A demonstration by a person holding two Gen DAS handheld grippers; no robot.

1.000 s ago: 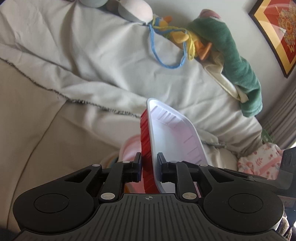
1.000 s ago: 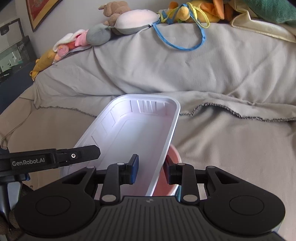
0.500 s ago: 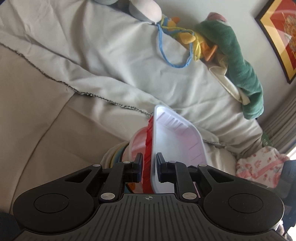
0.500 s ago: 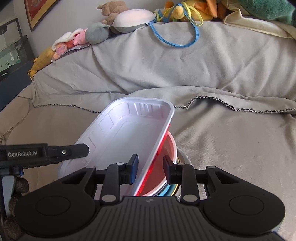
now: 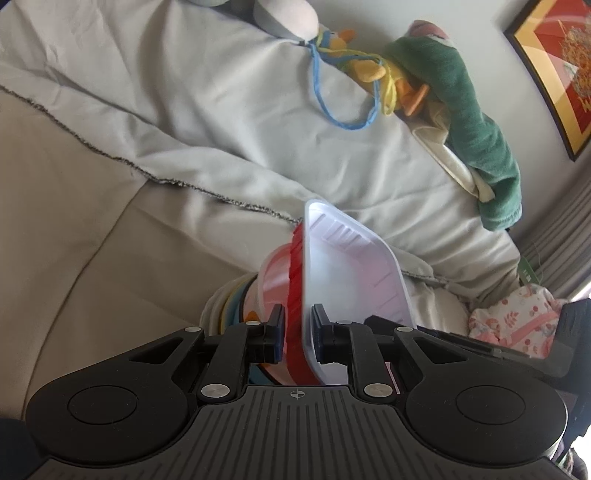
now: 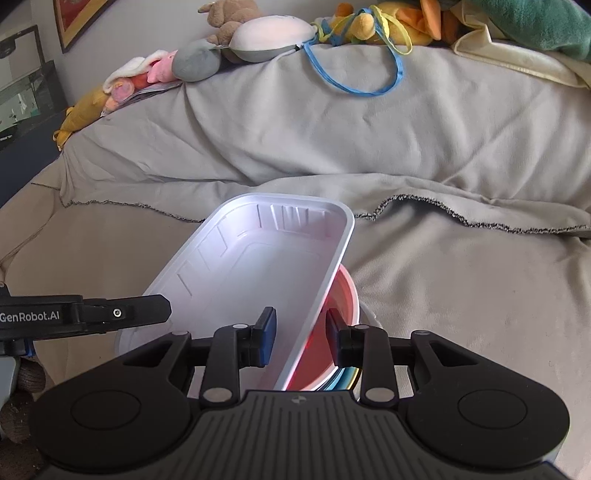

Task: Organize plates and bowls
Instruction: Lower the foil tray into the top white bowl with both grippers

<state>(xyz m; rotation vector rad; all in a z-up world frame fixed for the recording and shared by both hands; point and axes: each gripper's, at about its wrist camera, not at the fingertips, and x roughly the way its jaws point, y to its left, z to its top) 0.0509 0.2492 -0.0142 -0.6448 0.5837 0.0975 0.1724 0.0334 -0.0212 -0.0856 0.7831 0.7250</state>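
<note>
A rectangular tray, white inside (image 6: pixel 255 280) and red outside (image 5: pixel 295 295), is held tilted above a stack of bowls and plates. My left gripper (image 5: pixel 298 326) is shut on the tray's near wall. My right gripper (image 6: pixel 301 334) straddles the tray's right rim with its jaws apart, not touching the rim. A pink bowl (image 6: pixel 343 306) tops the stack, also seen in the left wrist view (image 5: pixel 275 273), with coloured plates (image 5: pixel 231 299) beneath it. The left gripper's finger (image 6: pixel 122 314) shows at the tray's left edge.
The stack rests on a beige sofa seat (image 6: pixel 461 295) draped with a grey blanket (image 6: pixel 295 129). Stuffed toys (image 6: pixel 258 33) and a green cloth (image 5: pixel 469 122) lie along the sofa back. A pink patterned cloth (image 5: pixel 517 321) lies at the right.
The tray has come down closer to the pink bowl and the stack beneath. My right gripper's jaws have opened wider around the tray's rim. My left gripper has kept its hold.
</note>
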